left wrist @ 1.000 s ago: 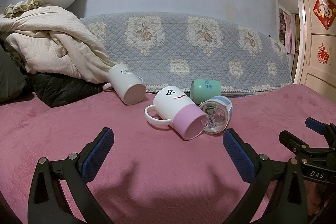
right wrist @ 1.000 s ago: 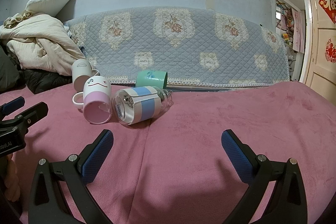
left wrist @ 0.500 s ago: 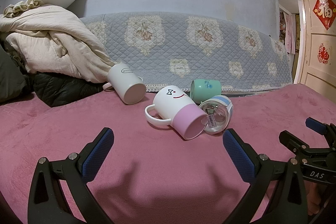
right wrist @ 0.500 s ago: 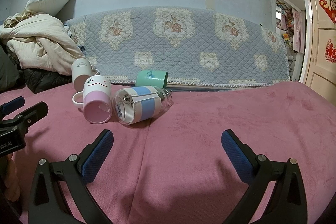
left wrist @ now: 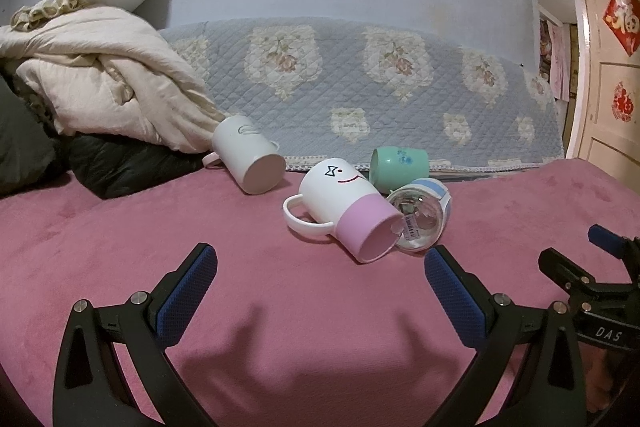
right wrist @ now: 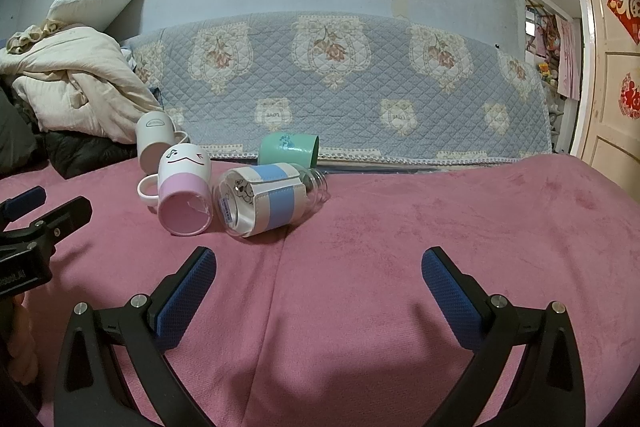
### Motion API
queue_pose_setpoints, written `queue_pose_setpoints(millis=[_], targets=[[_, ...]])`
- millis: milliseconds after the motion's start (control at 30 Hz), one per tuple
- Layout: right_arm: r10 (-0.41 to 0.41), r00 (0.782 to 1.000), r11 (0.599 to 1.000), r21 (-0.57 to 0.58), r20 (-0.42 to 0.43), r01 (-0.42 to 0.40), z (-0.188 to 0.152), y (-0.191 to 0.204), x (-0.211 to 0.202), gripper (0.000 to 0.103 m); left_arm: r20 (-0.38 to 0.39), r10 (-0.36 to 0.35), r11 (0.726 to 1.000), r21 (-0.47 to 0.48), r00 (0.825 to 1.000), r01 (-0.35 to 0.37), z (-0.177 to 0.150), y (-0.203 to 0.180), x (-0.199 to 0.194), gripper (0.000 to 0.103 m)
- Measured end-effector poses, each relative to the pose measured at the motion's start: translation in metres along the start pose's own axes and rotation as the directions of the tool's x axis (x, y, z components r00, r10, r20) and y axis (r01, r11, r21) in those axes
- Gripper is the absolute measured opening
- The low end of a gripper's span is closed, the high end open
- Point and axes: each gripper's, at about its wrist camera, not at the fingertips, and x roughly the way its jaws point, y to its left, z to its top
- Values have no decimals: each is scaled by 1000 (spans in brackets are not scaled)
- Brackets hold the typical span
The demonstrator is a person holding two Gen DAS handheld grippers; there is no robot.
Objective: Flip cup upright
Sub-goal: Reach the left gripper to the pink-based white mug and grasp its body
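Observation:
Several cups lie on their sides on the pink blanket (left wrist: 280, 307). A white and pink mug with a smiley face (left wrist: 342, 205) (right wrist: 184, 189) lies with its base toward me. A glass cup in a white and blue sleeve (left wrist: 420, 215) (right wrist: 266, 199) lies against it. A green cup (left wrist: 398, 163) (right wrist: 288, 149) lies behind them. A plain white mug (left wrist: 248, 157) (right wrist: 154, 137) lies at the back left. My left gripper (left wrist: 320, 279) is open and empty in front of the pink mug. My right gripper (right wrist: 320, 277) is open and empty, right of the glass cup.
A heap of cream bedding (left wrist: 92, 79) and a dark jacket (left wrist: 120, 167) lie at the back left. A quilted blue cover (left wrist: 360, 95) runs along the wall behind the cups. A door (left wrist: 608, 87) stands at the right.

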Motion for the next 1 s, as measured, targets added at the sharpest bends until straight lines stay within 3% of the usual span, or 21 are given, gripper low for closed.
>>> queue_pose_setpoints(millis=[100,167,233,267,333,400,533,600,733,833,967,1000], targets=[[1,1000,1000,2,1,-1,0,-1,0,103,-125,31,994,-101,992,-43,1,13,5,103],[5,1000,1000,11,-5,-5,-2,-2,2,103,-214,-39,971,-237,976,-13,1,27,12,103],[9,1000,1000,22,-13,-9,-6,-9,5,103,-303,-109,941,-338,947,1,7,34,21,95],[12,1000,1000,27,-15,-11,-5,-10,5,103,-331,-127,934,-358,935,0,11,33,23,90],[14,1000,999,34,-21,-14,-5,-12,6,103,-373,-156,923,-386,915,0,22,31,27,89],[15,999,999,35,-33,-14,-5,-13,7,103,-363,-221,905,-422,905,51,36,28,31,88],[5,997,999,35,-71,-3,-4,-14,13,103,-381,-229,908,-416,896,55,67,16,47,81],[-2,995,999,38,-95,6,-4,-15,18,103,-420,-217,924,-380,881,46,81,4,60,80],[9,998,999,54,-68,-5,-3,-18,13,103,-540,-108,954,-291,835,-65,97,-6,97,80],[11,998,998,57,-67,-8,-4,-19,12,103,-573,-175,937,-346,800,-43,100,-4,121,80],[15,997,998,64,-74,-11,-3,-21,10,103,-610,-184,934,-353,771,-56,103,-7,149,79],[17,997,998,68,-74,-12,-3,-22,8,103,-627,-185,937,-345,757,-57,103,-8,157,79]])
